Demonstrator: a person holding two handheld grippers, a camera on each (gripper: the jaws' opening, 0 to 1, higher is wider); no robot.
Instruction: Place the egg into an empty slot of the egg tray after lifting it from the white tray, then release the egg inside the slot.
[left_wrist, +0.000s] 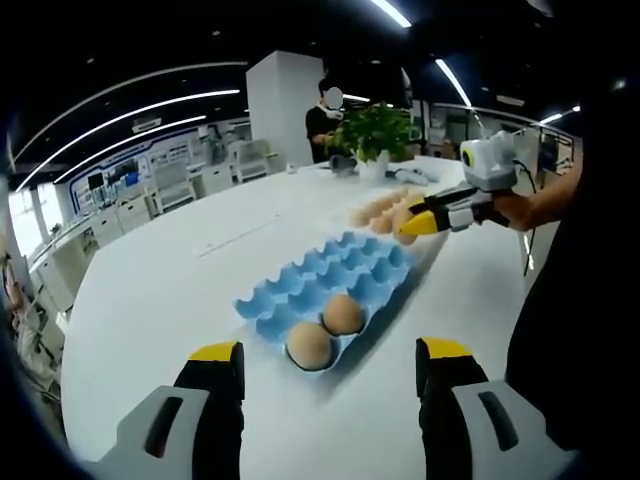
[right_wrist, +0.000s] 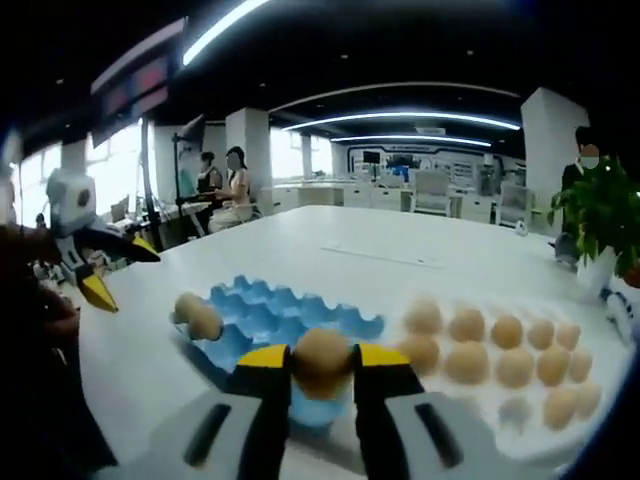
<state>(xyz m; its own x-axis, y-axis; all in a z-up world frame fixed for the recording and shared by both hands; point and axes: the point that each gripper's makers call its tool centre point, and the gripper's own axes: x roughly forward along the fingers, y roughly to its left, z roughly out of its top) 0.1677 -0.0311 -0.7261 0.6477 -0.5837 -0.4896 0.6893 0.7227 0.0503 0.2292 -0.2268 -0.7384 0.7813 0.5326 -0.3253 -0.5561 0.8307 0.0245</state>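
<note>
Above blue egg tray (right_wrist: 275, 315), right claw (right_wrist: 321, 362) seemingly level, gripping egg (right_wrist: 321, 358)

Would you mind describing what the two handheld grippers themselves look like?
Both match: the left gripper and the right gripper have black jaws capped with yellow tips on light grey bodies with dark slots. In the left gripper view, the right gripper's body is pale, with a dark cable hanging below it.

Egg tray (right_wrist: 268, 315) on table (right_wrist: 400, 245), left of white tray (right_wrist: 520, 420) holding eggs. Two eggs (right_wrist: 197, 315) in egg tray's left end slots. Plant (right_wrist: 600, 215) far right, behind white tray.
</note>
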